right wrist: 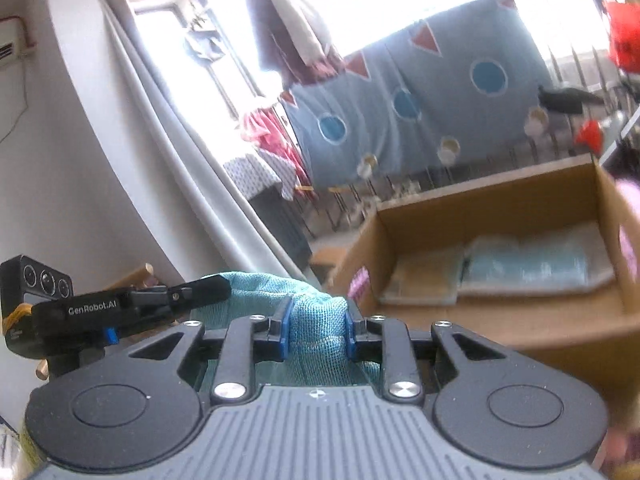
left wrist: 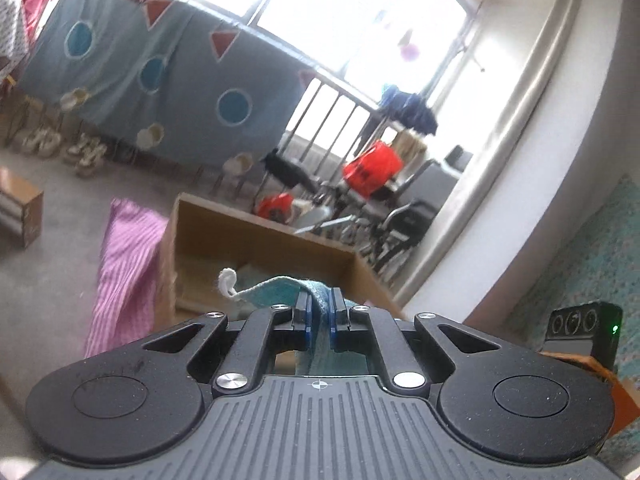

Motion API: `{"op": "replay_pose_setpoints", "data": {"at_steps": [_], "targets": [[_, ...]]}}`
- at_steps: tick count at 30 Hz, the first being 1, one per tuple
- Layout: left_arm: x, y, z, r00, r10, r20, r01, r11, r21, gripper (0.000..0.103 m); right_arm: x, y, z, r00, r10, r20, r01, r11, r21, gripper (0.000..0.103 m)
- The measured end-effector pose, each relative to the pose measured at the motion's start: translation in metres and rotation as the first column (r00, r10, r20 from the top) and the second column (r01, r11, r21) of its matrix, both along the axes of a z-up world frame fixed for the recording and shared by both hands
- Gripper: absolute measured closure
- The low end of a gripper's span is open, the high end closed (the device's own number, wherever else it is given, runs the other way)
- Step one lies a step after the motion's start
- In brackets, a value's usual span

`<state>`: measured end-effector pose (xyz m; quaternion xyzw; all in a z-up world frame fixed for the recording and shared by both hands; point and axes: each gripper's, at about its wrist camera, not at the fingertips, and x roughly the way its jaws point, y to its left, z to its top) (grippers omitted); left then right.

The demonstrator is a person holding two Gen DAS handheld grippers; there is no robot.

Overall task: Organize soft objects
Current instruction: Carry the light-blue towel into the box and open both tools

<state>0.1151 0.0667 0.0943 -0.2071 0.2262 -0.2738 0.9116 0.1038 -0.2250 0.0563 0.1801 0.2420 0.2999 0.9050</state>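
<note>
A teal knitted cloth [left wrist: 280, 290] with a white tag hangs between both grippers. My left gripper [left wrist: 320, 312] is shut on a thin fold of it. In the right wrist view my right gripper [right wrist: 316, 322] is shut on a thicker bunch of the same teal cloth [right wrist: 316, 328]; the left gripper [right wrist: 132, 308] shows at the left, holding the cloth's other end. Ahead stands an open cardboard box [left wrist: 256, 240], also seen as the box [right wrist: 500, 196] in the right wrist view, with folded pale blue cloth [right wrist: 532, 264] lying on its floor.
A pink striped cloth [left wrist: 124, 268] hangs over the box's left side. A big blue blanket with circles [left wrist: 160, 80] hangs on a rail before the windows. Shoes [left wrist: 80, 148] line the floor, red bags [left wrist: 372, 168] and a wheelchair [left wrist: 400, 216] stand at the right. White wall [right wrist: 80, 160] to the left.
</note>
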Motion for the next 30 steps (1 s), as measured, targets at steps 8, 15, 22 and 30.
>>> {"op": "replay_pose_setpoints", "data": {"at_steps": [8,15,22,30], "targets": [[0.060,-0.017,0.006,0.999,-0.030,-0.025,0.030,1.000,0.008,0.097,0.071,-0.008,0.008,0.997,0.037,-0.064,-0.034,0.999,0.040,0.076],[0.125,-0.035,-0.019,0.990,-0.026,-0.140,0.040,0.995,0.095,0.097,0.167,-0.029,-0.036,0.936,0.112,-0.334,-0.062,0.986,0.157,0.076],[0.165,-0.054,-0.057,0.966,-0.014,-0.259,0.062,0.982,0.178,0.097,0.233,-0.023,-0.094,0.816,0.108,-0.568,-0.061,0.993,0.100,0.077],[0.168,-0.058,-0.063,0.960,0.005,-0.281,0.066,0.968,0.243,0.097,0.263,-0.011,-0.123,0.736,0.099,-0.670,-0.117,0.993,0.019,0.077]]}}
